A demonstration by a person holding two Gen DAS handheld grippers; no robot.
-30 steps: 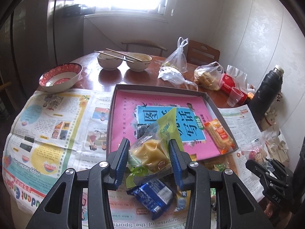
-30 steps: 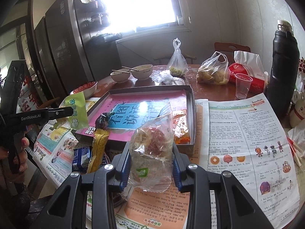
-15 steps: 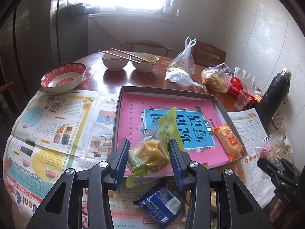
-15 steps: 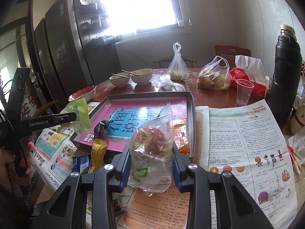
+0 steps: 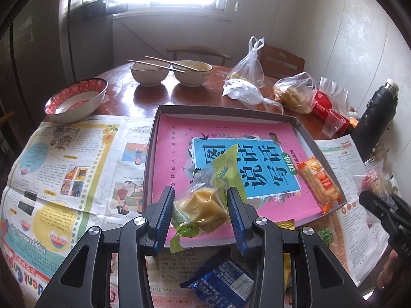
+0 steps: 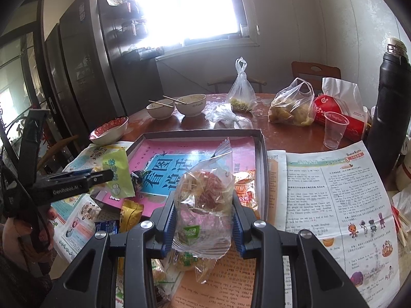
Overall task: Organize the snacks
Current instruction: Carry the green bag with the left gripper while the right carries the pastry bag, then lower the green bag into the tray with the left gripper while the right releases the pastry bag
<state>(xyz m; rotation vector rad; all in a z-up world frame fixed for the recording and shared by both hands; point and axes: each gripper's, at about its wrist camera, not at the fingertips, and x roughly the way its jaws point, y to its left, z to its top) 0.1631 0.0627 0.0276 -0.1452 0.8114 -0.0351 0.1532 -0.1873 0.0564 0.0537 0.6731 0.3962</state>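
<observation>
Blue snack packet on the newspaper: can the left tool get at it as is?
Probably not yet. The left tool is shut on the yellow snack bag; the blue snack packet lies uncovered right below it.

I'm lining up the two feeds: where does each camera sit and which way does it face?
Left wrist: on the left gripper, looking down at the gray tray; its jaws clamp a yellow pastry packet.
Right wrist: on the right gripper, facing the window; its jaws clamp a clear snack bag; a hand shows.
Shared: tray, bowls, each other's gripper.
</observation>
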